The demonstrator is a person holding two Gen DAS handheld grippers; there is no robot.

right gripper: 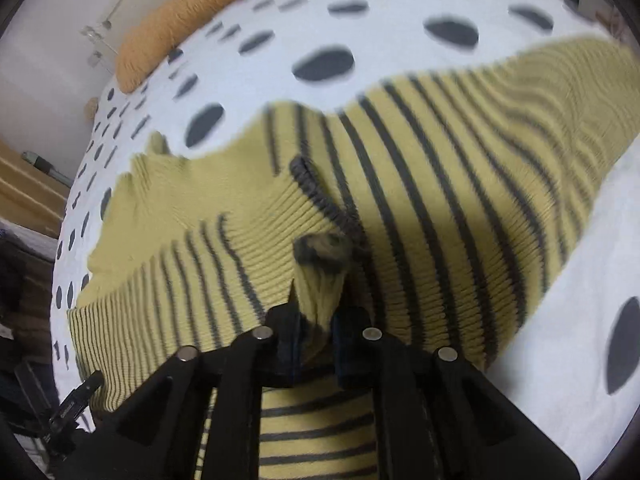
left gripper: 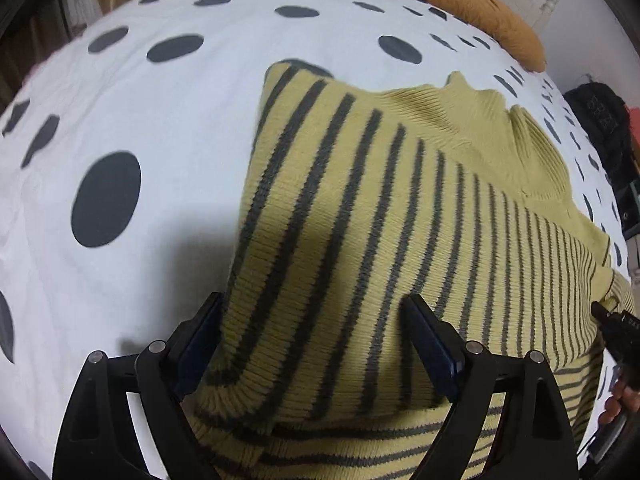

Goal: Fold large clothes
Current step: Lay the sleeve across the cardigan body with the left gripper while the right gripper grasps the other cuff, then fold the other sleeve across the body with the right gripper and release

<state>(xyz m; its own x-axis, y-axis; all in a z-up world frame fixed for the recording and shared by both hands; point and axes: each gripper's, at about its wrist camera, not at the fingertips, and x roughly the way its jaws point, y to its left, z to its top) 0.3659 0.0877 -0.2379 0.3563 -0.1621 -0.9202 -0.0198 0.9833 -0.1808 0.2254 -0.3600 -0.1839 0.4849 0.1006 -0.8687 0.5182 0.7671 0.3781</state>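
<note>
A yellow knit sweater with dark grey stripes lies on a white bedsheet with dark dots. My left gripper is open, its jaws wide apart over a folded striped part of the sweater, which rises between them. In the right wrist view the sweater spreads across the bed, and my right gripper is shut on a bunched fold of it with a dark-edged tip sticking up. The other gripper shows at the right edge of the left wrist view.
An orange-brown pillow lies at the far edge of the bed, also in the right wrist view. Dark bags and clutter stand beyond the bed's right side. A white wall is behind.
</note>
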